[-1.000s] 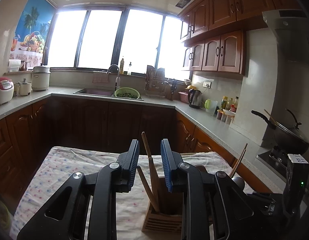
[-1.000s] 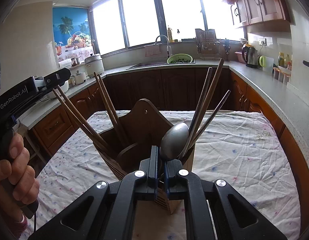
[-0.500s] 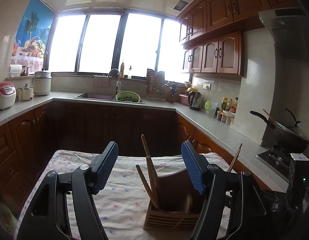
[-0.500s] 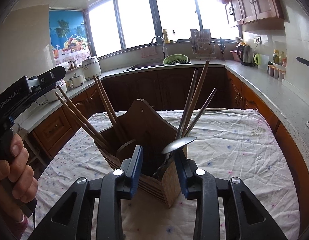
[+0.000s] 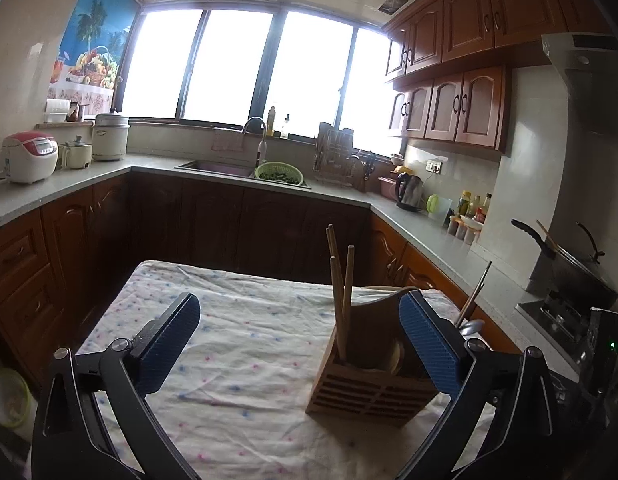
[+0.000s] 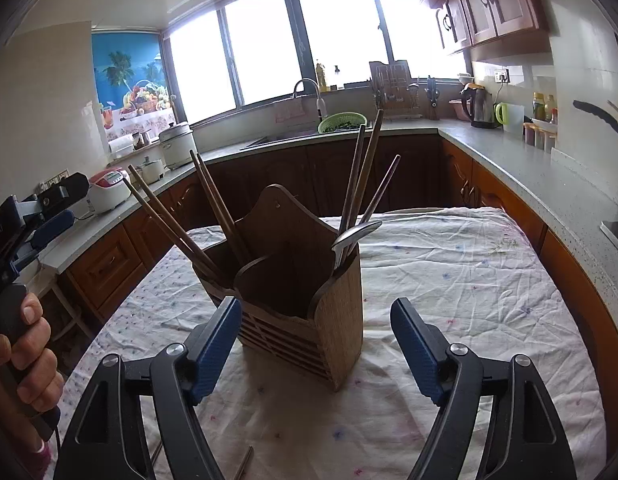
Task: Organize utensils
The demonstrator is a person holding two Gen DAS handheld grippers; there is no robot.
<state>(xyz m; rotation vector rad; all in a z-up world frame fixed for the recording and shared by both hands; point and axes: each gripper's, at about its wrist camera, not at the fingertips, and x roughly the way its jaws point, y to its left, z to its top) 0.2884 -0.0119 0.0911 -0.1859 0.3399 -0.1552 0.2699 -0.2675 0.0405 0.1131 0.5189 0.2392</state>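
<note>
So both claws are wide apart w/ nothing in them. Left claw [image 5: 299, 340] hangs low over the desk [image 5: 237, 344], which has a white cloth w/ little pink & blue dots. Its blue pads [image 5: 427, 350] stand far from each other; the wooden holder [image 5: 373, 376] sits between them, nearer the right pad, but not touching as far as I can tell. Right claw [image 6: 315, 344] is open too, w/ the wooden holder [image 6: 305, 300] just in front of it and a bit to its left side, no touch.

Holder stands upright on the cloth, near the middle of the desk. It has a tall curved back & slots low on the front. Brown chopsticks [image 6: 169, 220] lean out of the left part, abt 4 of them, tilted left. More dark chopsticks [image 6: 365, 168] stick up from the right part, tilted a bit right. Metal spoon [image 6: 355, 234] sits in that right part too, bowl up & poking over the rim. From the left view, 2-3 chopsticks [image 5: 341, 296] stand in the near corner and the spoon [image 5: 471, 326] peeks out behind the right pad.

Left hand [image 6: 23, 360] grips the black handle of the other tool at the left edge of the right view. A thin stick [image 6: 243, 464] lies on the cloth near the bottom edge, mostly hidden. Green bowl [image 5: 279, 172] sits by the sink far back.
</note>
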